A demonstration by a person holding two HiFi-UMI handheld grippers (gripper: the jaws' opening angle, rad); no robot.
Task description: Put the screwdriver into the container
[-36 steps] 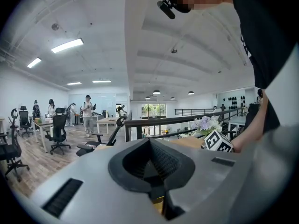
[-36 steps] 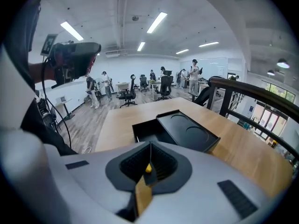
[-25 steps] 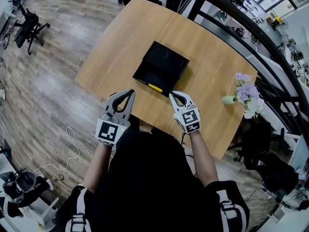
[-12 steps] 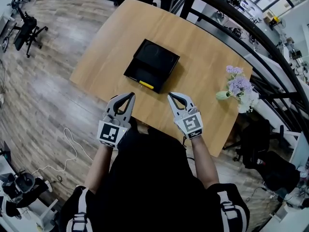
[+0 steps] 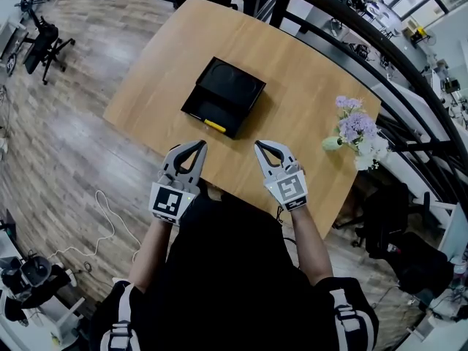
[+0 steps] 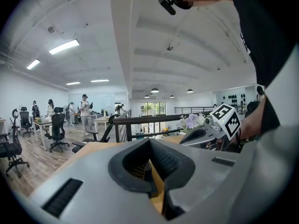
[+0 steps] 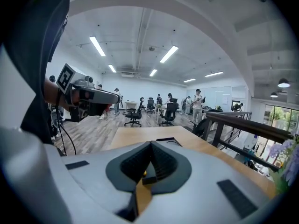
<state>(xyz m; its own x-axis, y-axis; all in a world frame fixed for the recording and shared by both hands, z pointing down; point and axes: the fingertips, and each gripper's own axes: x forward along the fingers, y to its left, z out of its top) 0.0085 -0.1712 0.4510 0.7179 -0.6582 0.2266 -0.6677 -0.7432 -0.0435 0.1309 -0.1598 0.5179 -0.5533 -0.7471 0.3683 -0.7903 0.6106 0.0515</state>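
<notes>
Showing only yellow, screwdriver [image 5: 215,126] at near edge of container [image 5: 235,86]

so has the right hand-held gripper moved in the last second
Yes. The right hand-held gripper has backed away from the container; the gap between them is wider.

I'm counting one wooden table [image 5: 307,86], one black container [image 5: 234,86], one yellow screwdriver [image 5: 214,126] and one vase of purple flowers [image 5: 351,131]. I'm also counting two grippers, the left gripper [image 5: 199,145] and the right gripper [image 5: 257,147], and one white cable [image 5: 110,218].
</notes>
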